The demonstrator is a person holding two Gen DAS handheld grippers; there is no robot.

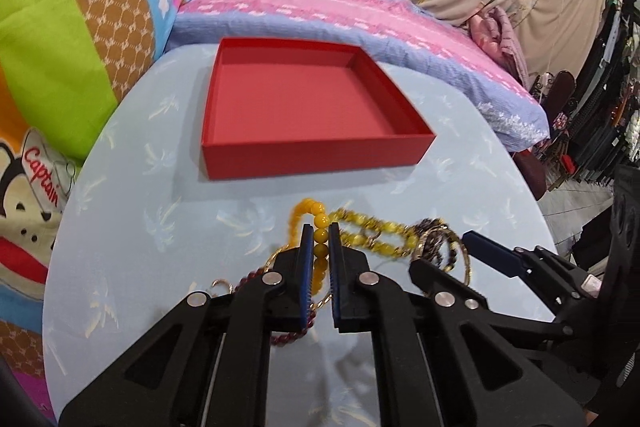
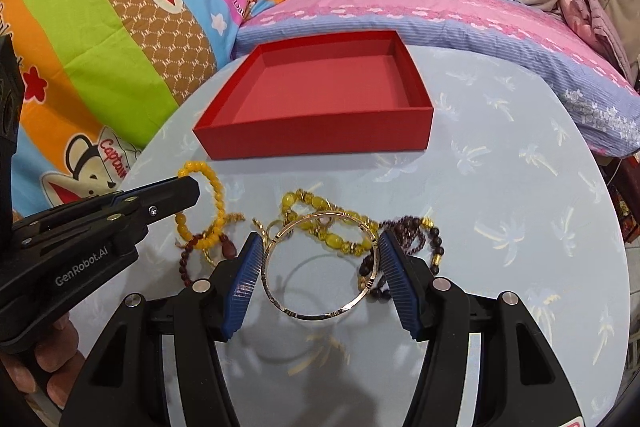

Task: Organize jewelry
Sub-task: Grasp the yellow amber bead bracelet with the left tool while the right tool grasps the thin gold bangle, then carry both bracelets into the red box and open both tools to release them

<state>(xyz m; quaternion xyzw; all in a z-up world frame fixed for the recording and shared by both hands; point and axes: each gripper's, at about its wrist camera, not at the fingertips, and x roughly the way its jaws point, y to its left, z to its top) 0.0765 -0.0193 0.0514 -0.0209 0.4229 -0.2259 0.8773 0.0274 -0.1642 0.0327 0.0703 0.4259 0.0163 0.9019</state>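
Left claw (image 1: 321, 233) pinches amber bead bracelet (image 1: 320, 247) nr desk's (image 2: 500, 267) front edge. Right claw (image 2: 320, 251) spread round gold bangle (image 2: 320, 265), pads just beside it. Red box (image 2: 320, 95) sits twd far edge.

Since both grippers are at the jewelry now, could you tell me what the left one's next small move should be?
Probably lift: the left gripper looks shut on the yellow bead bracelet, the red box stands empty just beyond it.

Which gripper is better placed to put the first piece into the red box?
Left. The left gripper is closed on the yellow bead bracelet, facing the red box. The right gripper only straddles the gold bangle, fingers open.
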